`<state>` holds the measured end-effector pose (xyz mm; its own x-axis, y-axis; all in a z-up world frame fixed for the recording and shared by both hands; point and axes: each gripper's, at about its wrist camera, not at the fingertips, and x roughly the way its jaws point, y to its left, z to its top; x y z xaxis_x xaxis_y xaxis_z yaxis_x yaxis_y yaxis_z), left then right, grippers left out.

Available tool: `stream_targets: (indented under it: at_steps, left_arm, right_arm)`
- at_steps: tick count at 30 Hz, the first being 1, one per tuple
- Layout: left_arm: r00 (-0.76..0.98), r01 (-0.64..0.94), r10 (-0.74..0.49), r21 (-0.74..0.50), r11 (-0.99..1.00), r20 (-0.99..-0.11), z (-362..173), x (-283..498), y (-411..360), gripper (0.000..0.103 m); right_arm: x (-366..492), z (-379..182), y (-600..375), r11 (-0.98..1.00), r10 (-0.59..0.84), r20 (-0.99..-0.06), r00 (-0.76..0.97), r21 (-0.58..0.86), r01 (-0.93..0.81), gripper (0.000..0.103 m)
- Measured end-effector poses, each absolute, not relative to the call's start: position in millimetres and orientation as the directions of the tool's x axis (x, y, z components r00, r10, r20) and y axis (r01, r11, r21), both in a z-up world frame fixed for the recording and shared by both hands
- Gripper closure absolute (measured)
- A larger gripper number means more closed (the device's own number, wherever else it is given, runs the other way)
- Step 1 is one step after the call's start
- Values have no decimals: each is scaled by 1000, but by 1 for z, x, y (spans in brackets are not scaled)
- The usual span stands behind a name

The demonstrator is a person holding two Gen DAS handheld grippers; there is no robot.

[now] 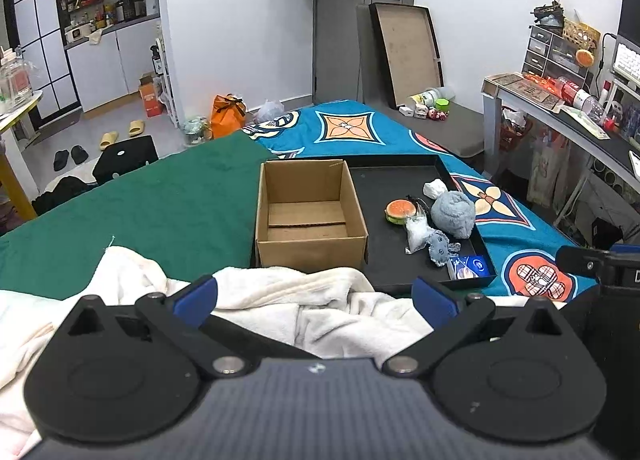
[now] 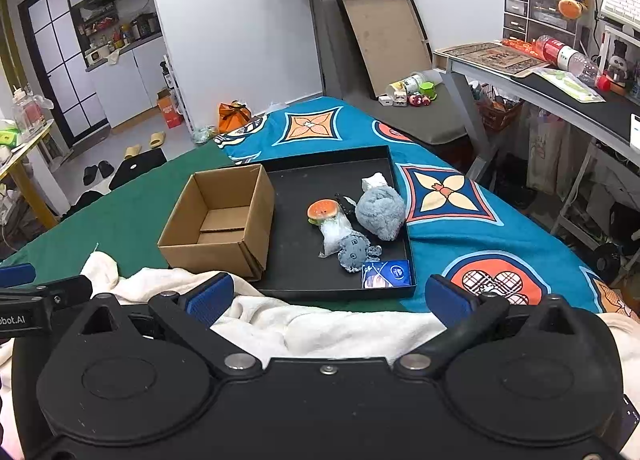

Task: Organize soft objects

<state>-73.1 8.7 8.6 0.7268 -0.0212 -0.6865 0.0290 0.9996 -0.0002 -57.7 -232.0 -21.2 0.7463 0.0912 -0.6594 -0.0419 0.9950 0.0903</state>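
Note:
An empty cardboard box [image 1: 310, 211] [image 2: 220, 219] stands on the bed beside a black tray [image 1: 384, 187] [image 2: 304, 179]. In the tray lie a burger-shaped toy [image 1: 400, 211] [image 2: 322, 211], a grey plush ball [image 1: 454, 211] [image 2: 380, 211], a white pouch [image 1: 418, 234] [image 2: 334, 234], a small blue-grey plush [image 1: 439, 246] [image 2: 352, 252], a white lump [image 1: 435, 188] [image 2: 374, 181] and a blue packet [image 1: 470, 267] [image 2: 386, 274]. My left gripper [image 1: 314, 298] and right gripper [image 2: 328, 296] are open and empty, held over a cream towel [image 1: 280, 300] [image 2: 304, 324] in front of the box.
A green blanket [image 1: 160, 203] [image 2: 120, 219] covers the bed's left, a blue patterned sheet [image 1: 352, 127] [image 2: 460, 195] its right. A desk [image 1: 560, 115] [image 2: 540, 87] stands at the right. The right gripper's body [image 1: 608, 272] shows beside the left.

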Motion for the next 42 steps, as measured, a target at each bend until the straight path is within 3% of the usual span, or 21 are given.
stream_targets:
  at_steps: [42]
  left_arm:
    - [701, 45, -45, -19, 999, -712, 0, -44, 15, 0]
  right_arm:
    - [-35, -39, -244, 995, 69, -685, 725, 102, 1, 0]
